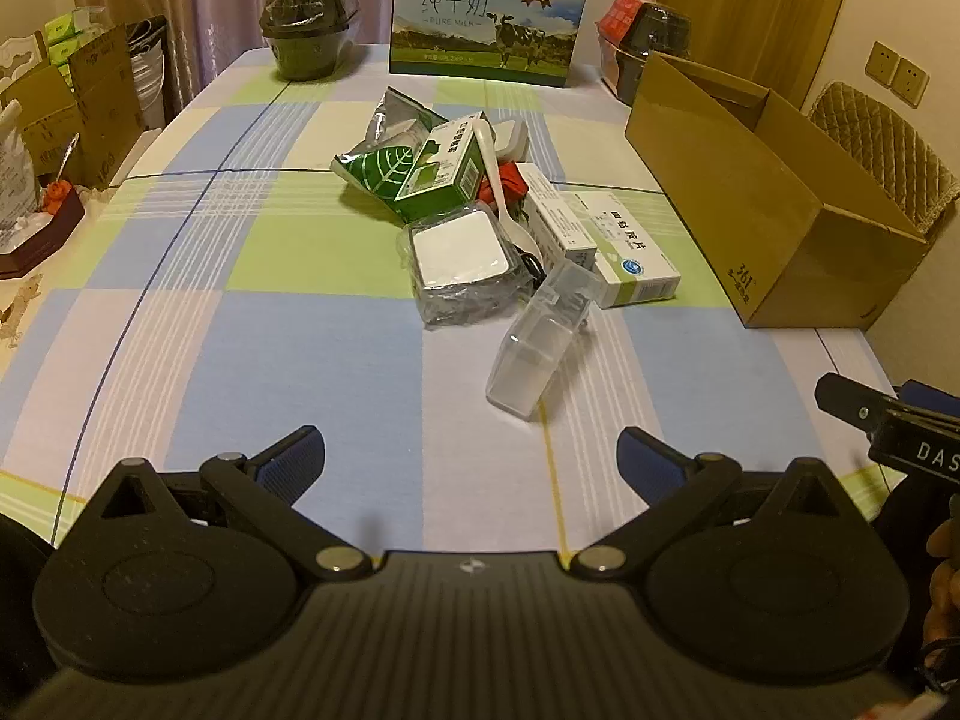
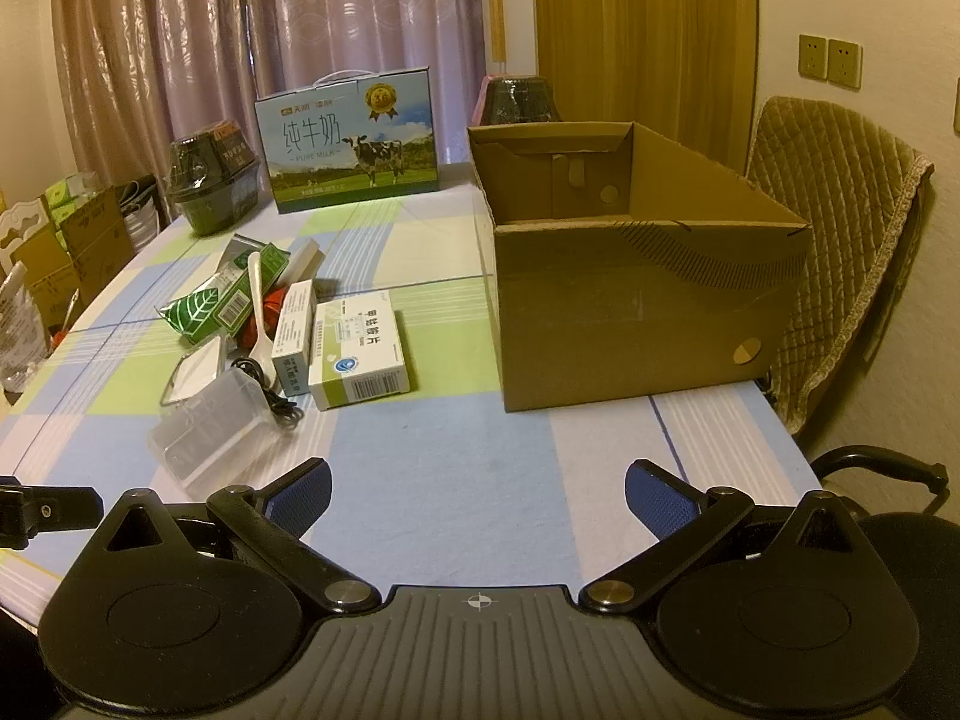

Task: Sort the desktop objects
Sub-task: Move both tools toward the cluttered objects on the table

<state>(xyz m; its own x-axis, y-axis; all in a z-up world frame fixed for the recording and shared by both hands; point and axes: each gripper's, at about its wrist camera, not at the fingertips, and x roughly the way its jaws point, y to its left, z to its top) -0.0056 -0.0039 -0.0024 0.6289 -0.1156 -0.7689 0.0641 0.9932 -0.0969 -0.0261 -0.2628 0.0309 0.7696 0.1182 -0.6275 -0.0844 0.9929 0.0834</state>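
Both grippers hang over the near edge of the bench (image 1: pixel 252 300), which is covered with a blue, green and white checked cloth. The left gripper (image 1: pixel 471 456) has its fingers (image 1: pixel 294 462) spread wide with nothing between them, and the right gripper (image 2: pixel 477 492) likewise stands wide open and empty, its blue-padded fingers (image 2: pixel 651 495) apart above bare cloth.

The things to sort lie in a loose pile near the middle of the bench. Nearest the near edge is a clear plastic container (image 1: pixel 537 348) lying on its side. Just behind it sits a flat white item in a crinkled clear wrapper (image 1: pixel 459 261), with a coiled black cable (image 2: pixel 273 393) beside it. A white and green medicine box (image 1: pixel 630 255) lies flat on the side of the pile toward the right edge, touching a narrower white box (image 1: pixel 555 216). A white plastic spoon (image 1: pixel 501 180) rests across the pile, over a green carton (image 1: pixel 441 171) and a green leaf-print pouch (image 1: pixel 375 165). Something red (image 1: pixel 510 180) shows under the spoon; what it is cannot be told.

An open, empty cardboard box (image 2: pixel 636 276) stands along the right edge of the bench, well apart from the pile. At the far edge stands a milk carton case (image 1: pixel 486 18) with a dark wrapped bowl (image 1: pixel 309 24) toward the far left corner and another dark wrapped bowl (image 1: pixel 657 36) behind the cardboard box. A padded chair (image 2: pixel 840 228) stands past the right edge.
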